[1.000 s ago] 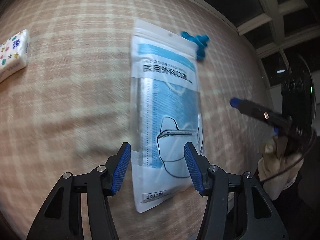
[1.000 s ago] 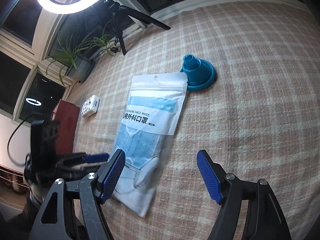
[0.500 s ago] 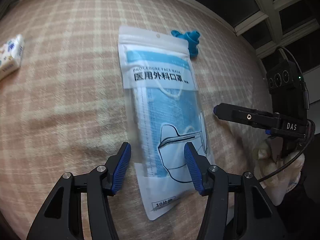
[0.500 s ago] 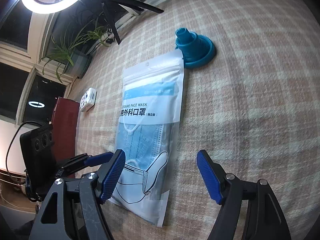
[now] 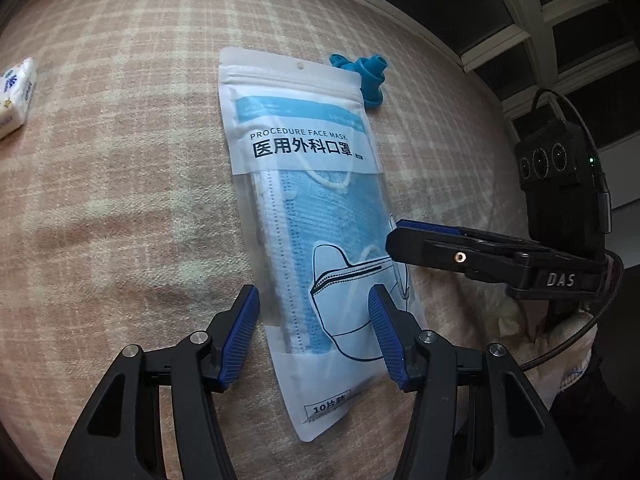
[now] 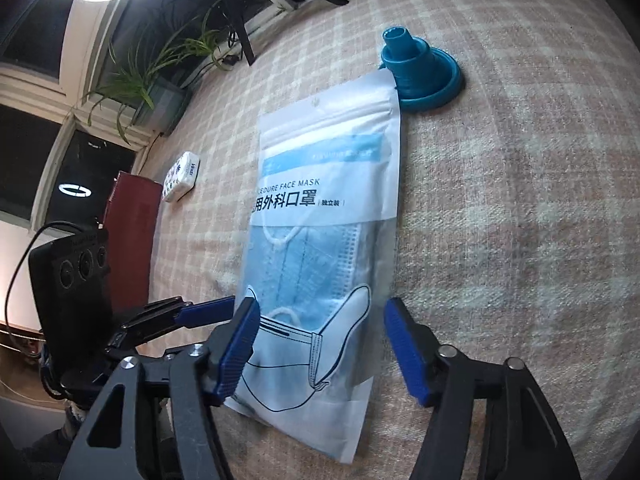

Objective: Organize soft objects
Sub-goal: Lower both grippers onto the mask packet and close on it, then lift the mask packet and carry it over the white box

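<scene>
Left gripper (image 5: 314, 336) up close: matte black arms with triangular cutouts, silver screws at the joints, ribbed blue pads on the fingers (image 5: 236, 340). Over at three o'clock, the right gripper (image 5: 400, 236) shows the same black-and-blue build, a brass-coloured screw, "DAS" lettering, a black box with three round lenses, a green light, a braided cable. The hand (image 5: 560, 340) wears a cream fuzzy glove.
</scene>
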Action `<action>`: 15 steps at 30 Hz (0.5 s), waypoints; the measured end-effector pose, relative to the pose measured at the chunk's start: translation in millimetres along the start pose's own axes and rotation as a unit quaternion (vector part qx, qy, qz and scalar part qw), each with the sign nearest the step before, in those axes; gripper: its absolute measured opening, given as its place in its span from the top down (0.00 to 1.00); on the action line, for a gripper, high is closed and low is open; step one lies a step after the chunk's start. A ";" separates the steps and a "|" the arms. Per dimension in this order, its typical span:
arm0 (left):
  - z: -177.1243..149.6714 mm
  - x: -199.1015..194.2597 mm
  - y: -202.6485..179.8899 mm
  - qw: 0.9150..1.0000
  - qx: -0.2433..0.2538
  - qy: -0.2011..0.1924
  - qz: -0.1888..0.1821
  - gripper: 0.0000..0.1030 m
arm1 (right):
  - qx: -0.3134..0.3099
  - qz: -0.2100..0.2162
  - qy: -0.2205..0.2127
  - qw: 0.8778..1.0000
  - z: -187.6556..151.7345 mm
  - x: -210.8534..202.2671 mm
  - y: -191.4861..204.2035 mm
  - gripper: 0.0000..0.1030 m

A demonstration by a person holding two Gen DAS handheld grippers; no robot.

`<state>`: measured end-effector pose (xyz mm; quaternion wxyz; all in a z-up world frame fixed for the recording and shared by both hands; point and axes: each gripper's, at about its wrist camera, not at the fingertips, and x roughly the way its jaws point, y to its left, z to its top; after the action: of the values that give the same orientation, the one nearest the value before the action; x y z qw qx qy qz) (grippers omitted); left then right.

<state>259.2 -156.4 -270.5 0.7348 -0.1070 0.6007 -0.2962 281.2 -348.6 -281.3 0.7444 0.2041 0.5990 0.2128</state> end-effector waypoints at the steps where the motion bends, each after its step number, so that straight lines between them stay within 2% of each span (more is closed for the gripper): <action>1: -0.7 -0.4 0.5 1.000 -0.001 -0.001 -0.001 0.50 | -0.002 -0.003 -0.001 1.000 -0.4 0.3 1.0 0.53; 2: -1.2 -1.0 0.7 1.000 -0.002 -0.002 0.000 0.52 | -0.002 -0.005 -0.001 1.000 -0.9 0.6 1.2 0.58; 4: -3.7 -1.7 0.3 1.000 -0.003 -0.003 0.002 0.57 | 0.002 -0.003 0.001 1.000 -2.0 0.8 -0.3 0.58; 15: -20.5 -34.8 -9.0 0.999 0.004 -0.043 0.014 0.57 | -0.008 -0.003 -0.009 1.000 -17.5 -8.0 16.1 0.60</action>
<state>233.5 -139.9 -242.6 0.7647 -0.1084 0.5685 -0.2833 261.3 -339.0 -269.4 0.7520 0.1987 0.5912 0.2135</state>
